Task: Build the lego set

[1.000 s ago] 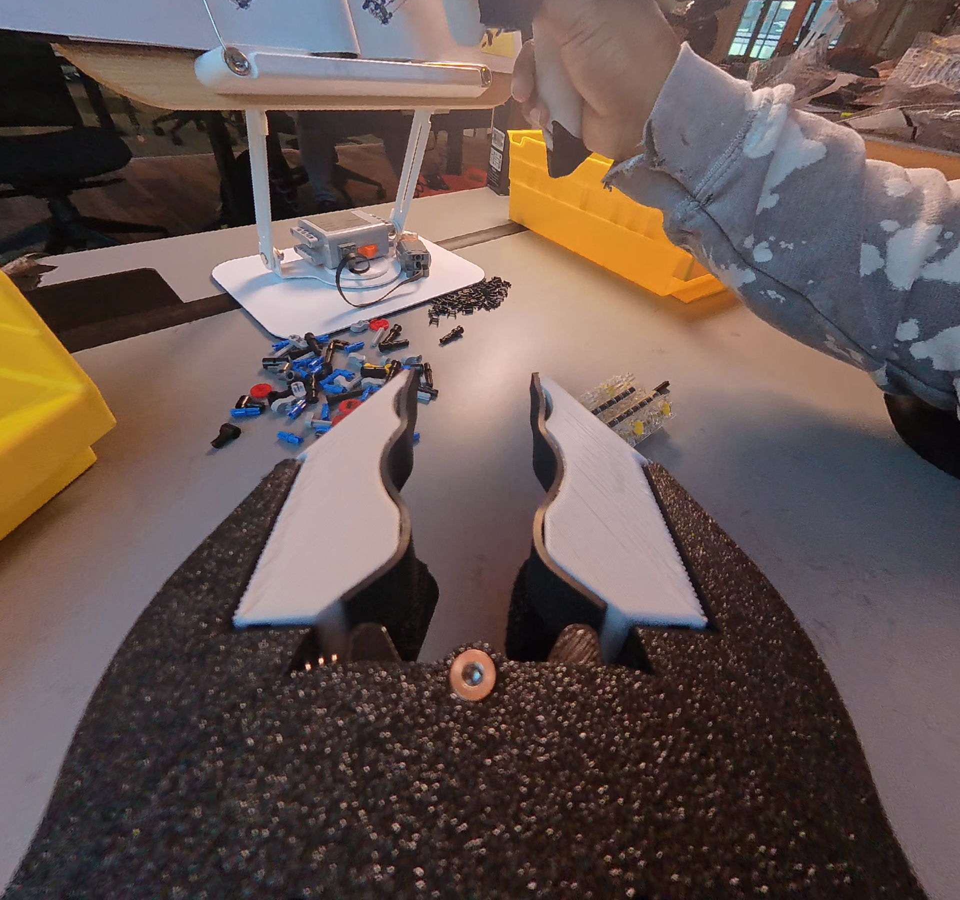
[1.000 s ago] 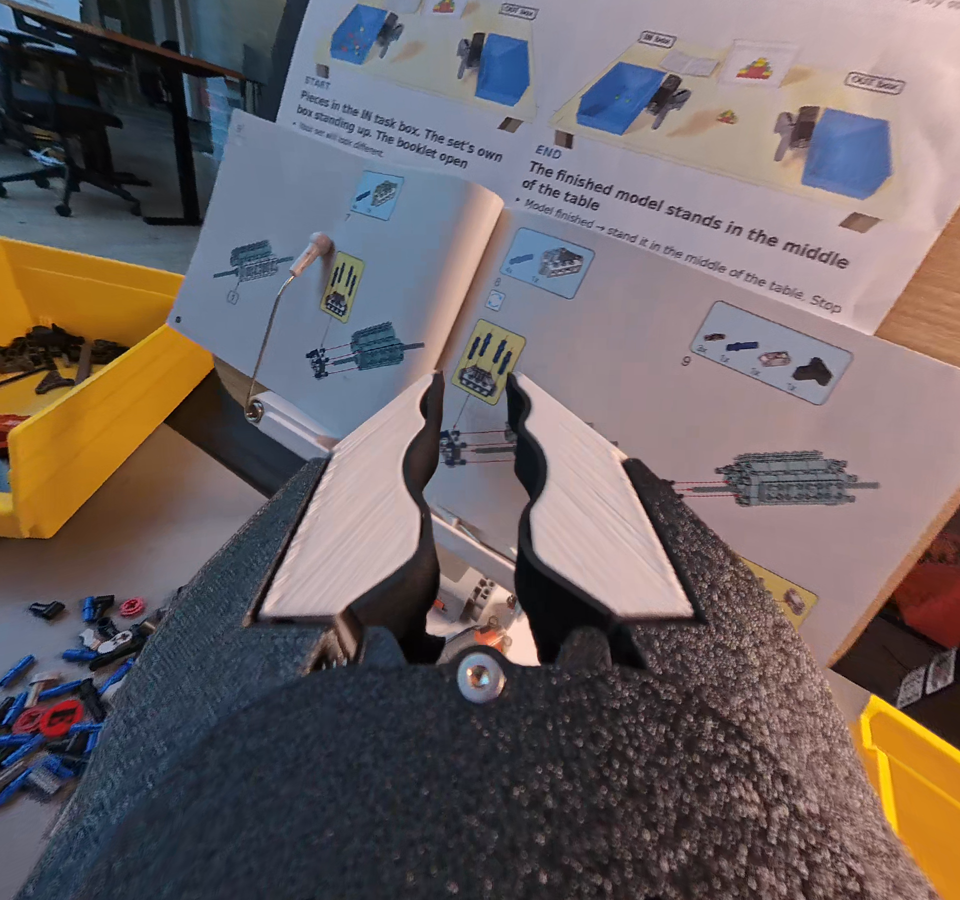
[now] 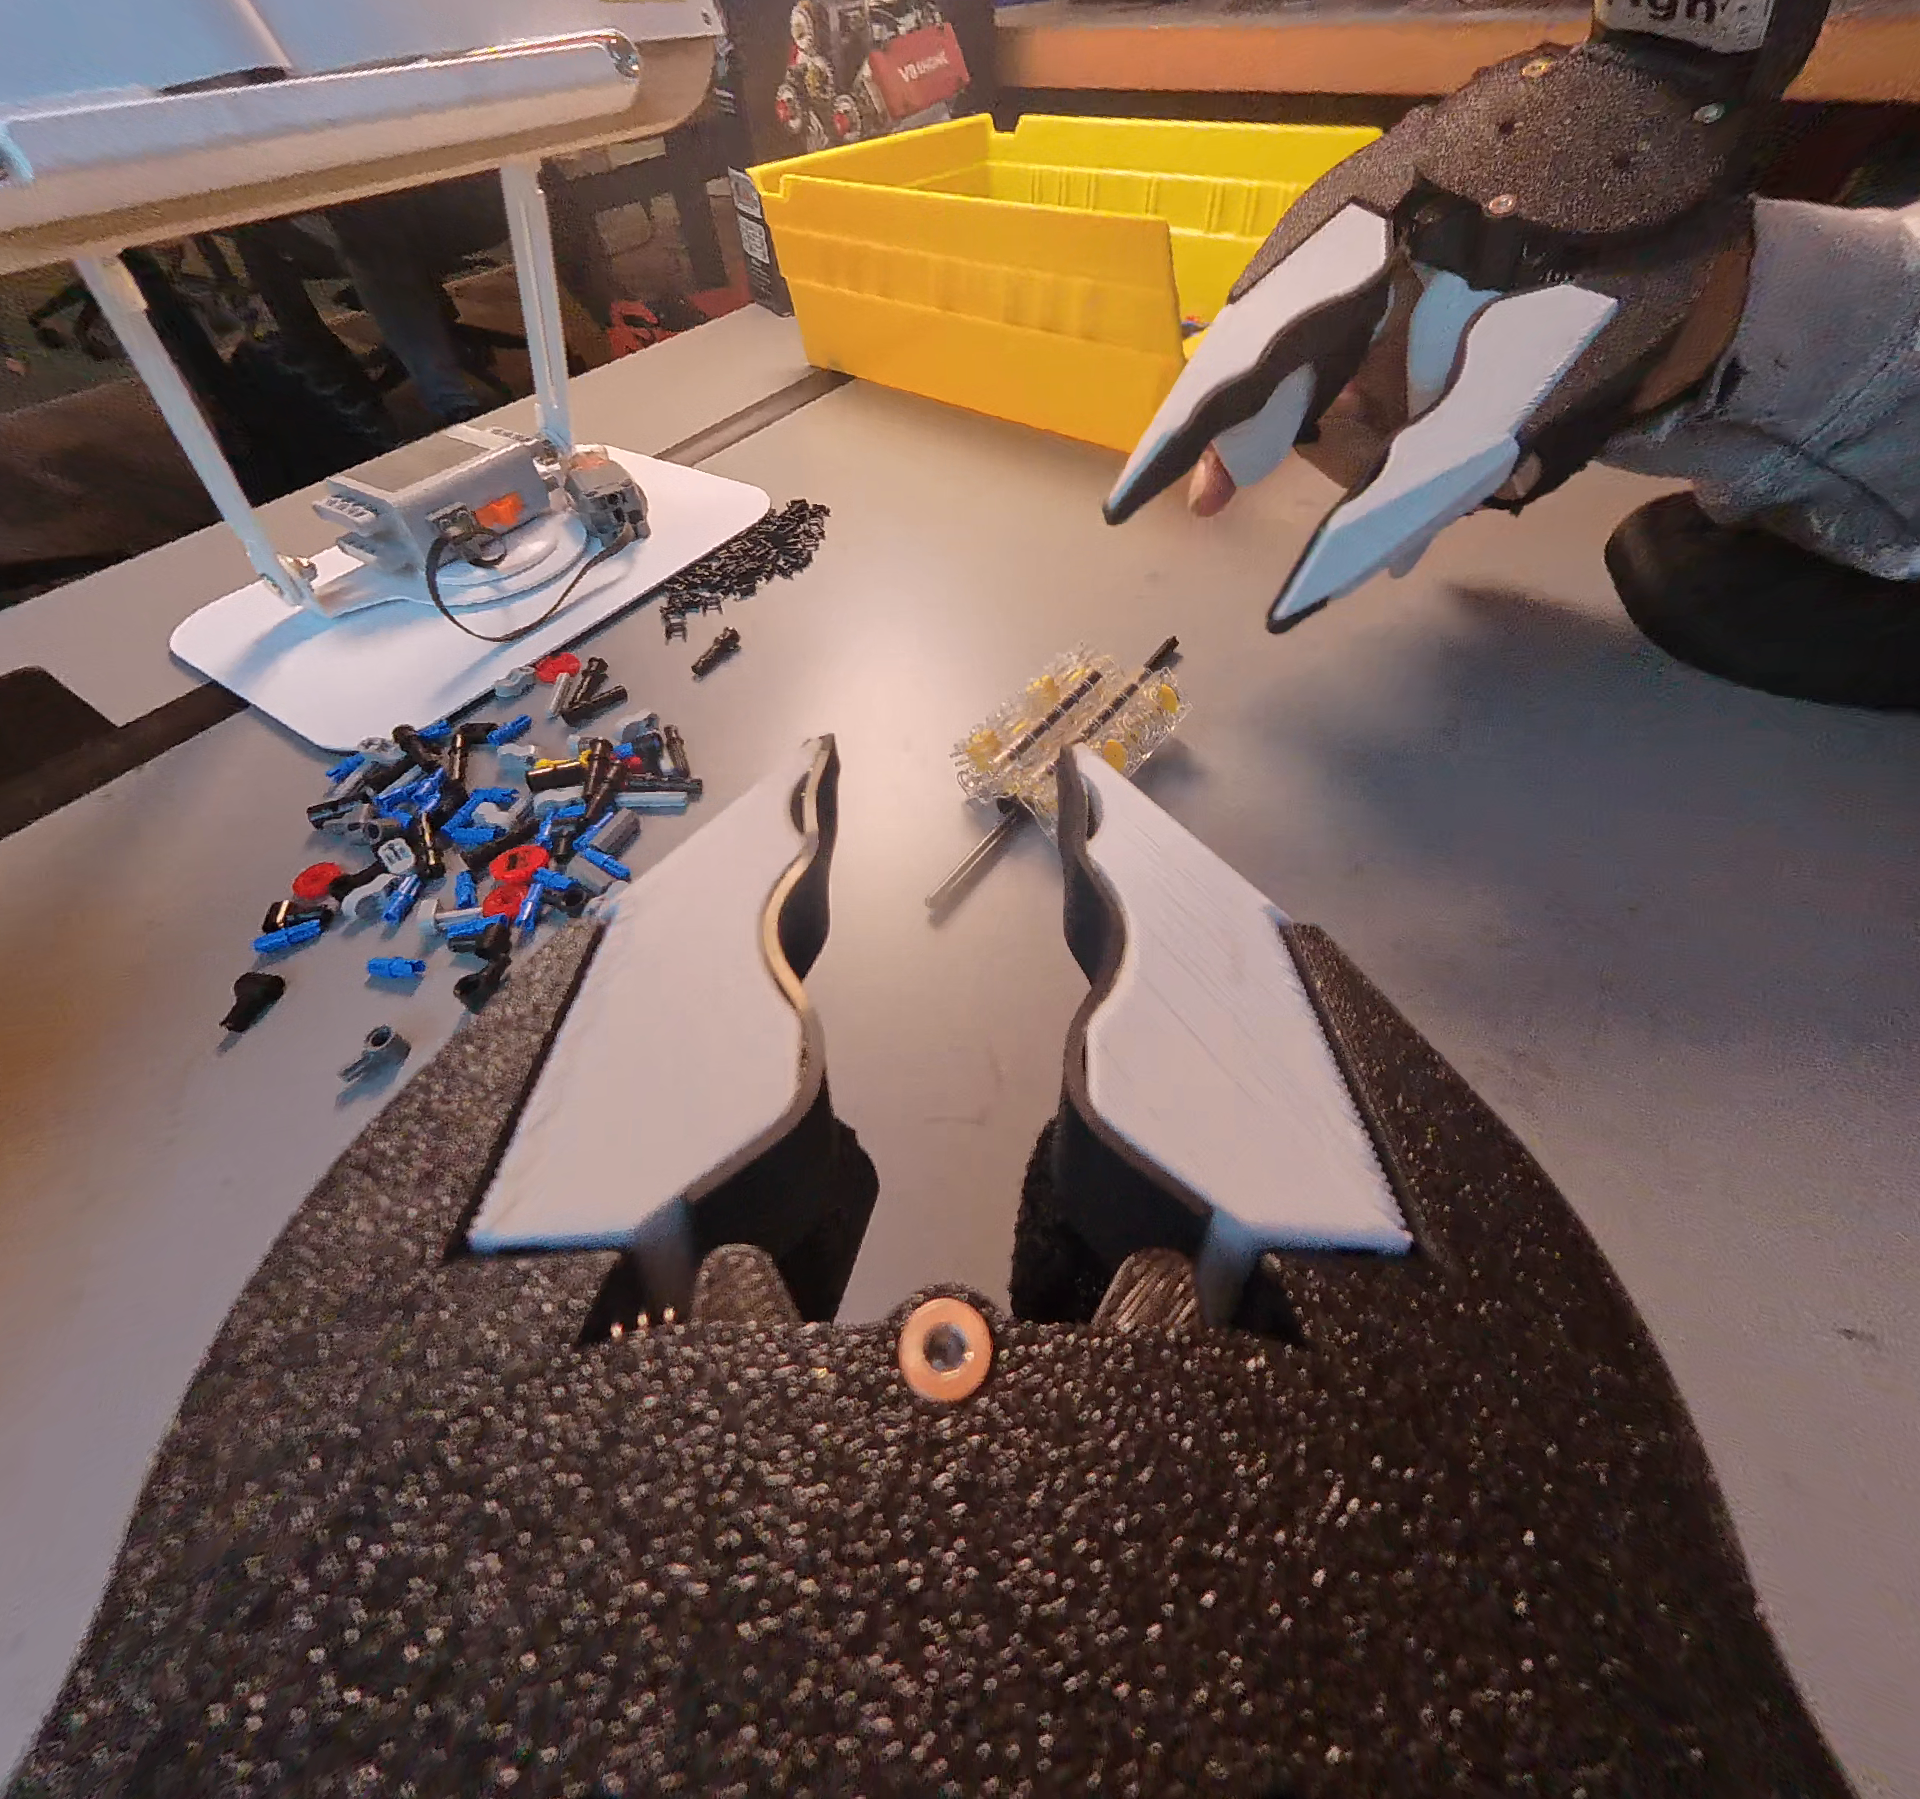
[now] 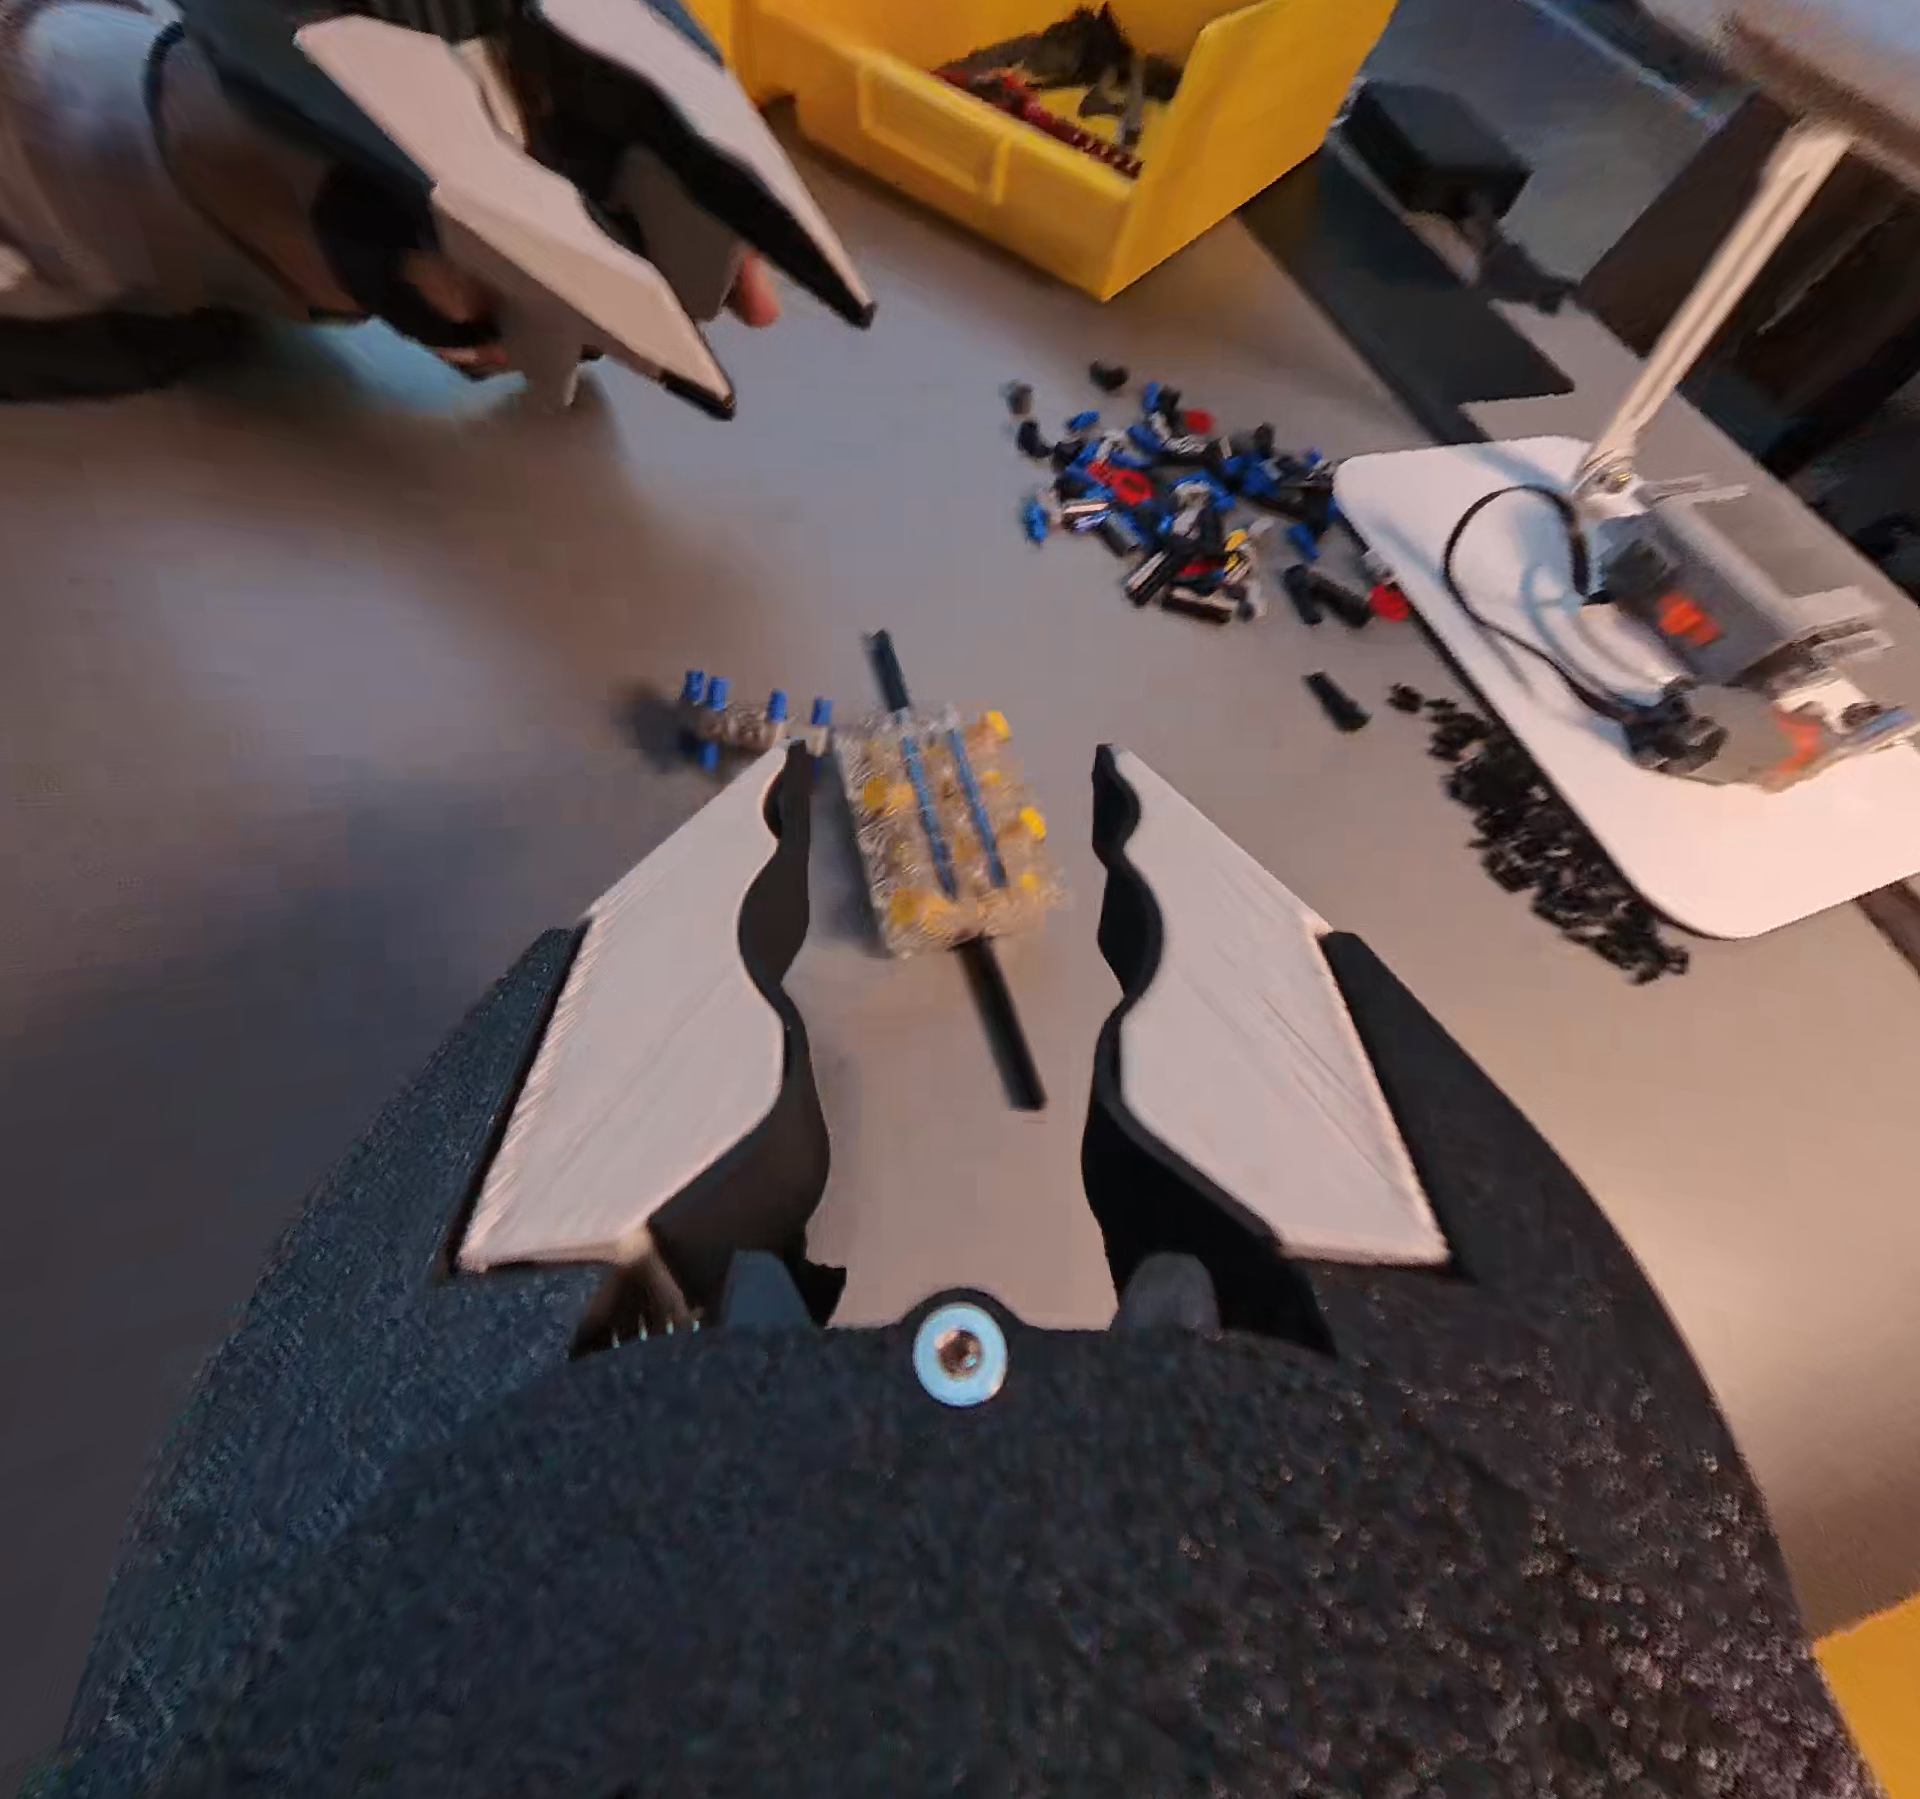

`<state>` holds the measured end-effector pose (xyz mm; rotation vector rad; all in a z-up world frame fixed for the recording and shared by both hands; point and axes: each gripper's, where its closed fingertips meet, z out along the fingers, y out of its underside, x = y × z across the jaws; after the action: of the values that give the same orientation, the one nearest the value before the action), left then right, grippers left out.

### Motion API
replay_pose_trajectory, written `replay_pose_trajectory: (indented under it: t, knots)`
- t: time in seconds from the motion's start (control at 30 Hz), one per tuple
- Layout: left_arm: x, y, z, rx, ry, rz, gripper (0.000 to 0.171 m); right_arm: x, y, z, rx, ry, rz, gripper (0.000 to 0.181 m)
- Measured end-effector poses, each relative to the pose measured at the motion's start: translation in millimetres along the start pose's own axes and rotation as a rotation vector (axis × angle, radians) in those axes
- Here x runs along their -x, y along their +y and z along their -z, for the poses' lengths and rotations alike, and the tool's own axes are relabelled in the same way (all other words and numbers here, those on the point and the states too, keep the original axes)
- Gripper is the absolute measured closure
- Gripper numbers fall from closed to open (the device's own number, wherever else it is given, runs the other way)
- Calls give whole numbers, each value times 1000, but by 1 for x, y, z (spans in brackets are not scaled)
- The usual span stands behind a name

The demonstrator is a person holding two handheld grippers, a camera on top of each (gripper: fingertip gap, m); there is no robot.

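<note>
Two empty grippers over a clear brick assembly on the tabletop

Right gripper spread wide, straddling the transparent yellow-studded assembly without touching; left gripper parted, just near of it; loose pieces lie left.

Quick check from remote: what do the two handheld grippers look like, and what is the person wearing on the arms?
Both match: the left gripper and right gripper have black, rough-grained bodies, a silver screw at the centre, and pale grey wedge jaws with wavy black inner edges. The right carries a white label on top. Sleeve: grey, pale blotches.
</note>
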<state>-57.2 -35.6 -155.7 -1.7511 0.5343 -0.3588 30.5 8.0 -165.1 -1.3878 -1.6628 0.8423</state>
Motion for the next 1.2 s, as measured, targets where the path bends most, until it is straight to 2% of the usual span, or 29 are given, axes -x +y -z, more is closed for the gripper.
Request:
replay_pose_trajectory:
  t: [0.17,0.4,0.53,0.67,0.73,0.8,0.93,1.03,1.13,1.2]
  knots:
    - [-16,10,-7,52,39,-100,131,41,22,-3,77,-180,6,129]
    - [-56,47,-14,278,259,-61,123,48,35,-10,129,-172,65,131]
    - [-61,59,-18,357,266,-63,124,42,32,-10,103,-152,45,133]
    - [-62,67,-25,404,241,-112,138,44,31,-13,99,-151,56,134]
    - [-61,69,-26,414,224,-140,156,46,31,-15,102,-155,62,135]
    - [-54,70,-26,418,185,-161,166,47,31,-16,104,-155,71,135]
    - [-46,72,-21,420,184,-158,171,47,32,-17,106,-145,76,137]
    - [-39,68,-17,397,173,-131,169,45,32,-18,110,-137,76,138]
    - [-44,52,-21,324,218,-59,143,46,32,-19,111,-138,81,139]
    - [-51,48,-28,330,255,-26,131,45,30,-19,102,-133,79,140]
